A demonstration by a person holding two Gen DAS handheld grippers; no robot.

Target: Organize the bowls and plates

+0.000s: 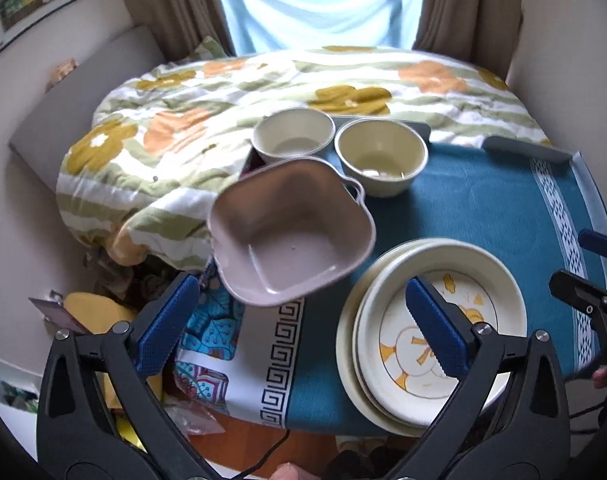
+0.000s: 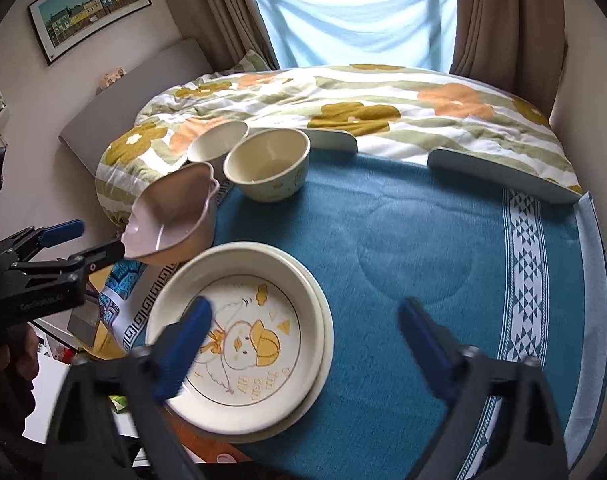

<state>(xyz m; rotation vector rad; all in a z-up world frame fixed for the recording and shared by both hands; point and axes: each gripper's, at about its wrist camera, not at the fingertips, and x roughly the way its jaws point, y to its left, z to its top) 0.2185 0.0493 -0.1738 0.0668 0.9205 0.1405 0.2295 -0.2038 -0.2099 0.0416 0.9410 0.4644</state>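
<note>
we see the pink bowl [image 1: 291, 232] tilted at the left edge of the blue cloth [image 2: 423, 240], its rim seeming to touch one finger of the left gripper [image 1: 303, 320], whose jaws stand wide and clamp nothing. behind it two cream bowls [image 1: 381, 156] sit side by side near the cloth's far edge, upright. nearer us two cream plates [image 2: 239, 344] lie stacked, the top one showing a chick drawing. our right gripper [image 2: 303, 344] hangs above this stack, released and empty. beyond the table a flowered quilt [image 1: 223, 92] covers a bed, with curtains [image 2: 499, 16] behind.
</note>
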